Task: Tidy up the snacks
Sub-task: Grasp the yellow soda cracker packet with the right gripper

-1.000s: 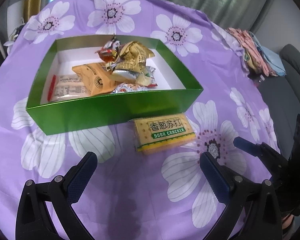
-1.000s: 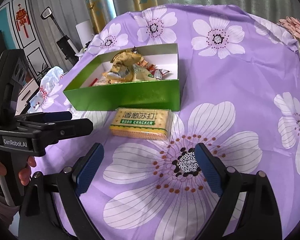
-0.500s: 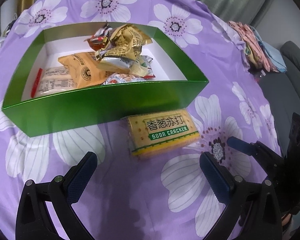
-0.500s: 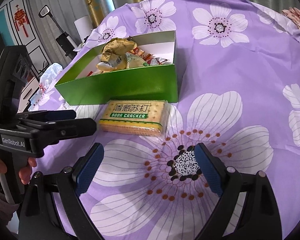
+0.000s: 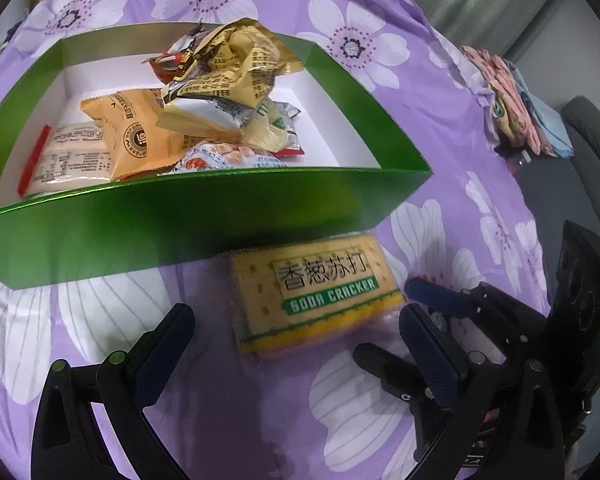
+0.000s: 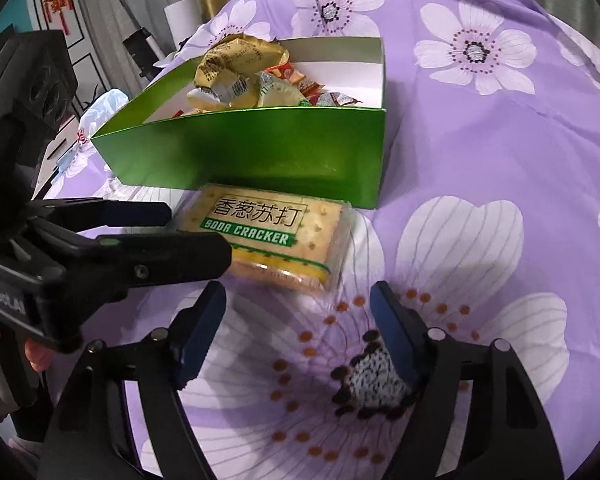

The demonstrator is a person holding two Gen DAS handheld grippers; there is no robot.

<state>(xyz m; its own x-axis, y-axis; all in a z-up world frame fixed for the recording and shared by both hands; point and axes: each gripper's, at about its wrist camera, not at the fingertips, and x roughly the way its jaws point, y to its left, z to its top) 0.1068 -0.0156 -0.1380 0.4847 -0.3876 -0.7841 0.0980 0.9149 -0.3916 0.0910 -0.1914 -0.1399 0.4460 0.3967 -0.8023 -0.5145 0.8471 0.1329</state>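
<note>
Both grippers' jaws stand apart, cracker packet lying just ahead, ungripped.

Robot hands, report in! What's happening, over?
Left gripper open. Right gripper open, jaws just narrowing, nothing between them. Soda cracker pack lying outside green box. Path clear.

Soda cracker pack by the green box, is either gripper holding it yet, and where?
Neither. The soda cracker pack lies on the cloth; the right gripper, jaws just narrowing, and the left gripper are both open and short of it.
</note>
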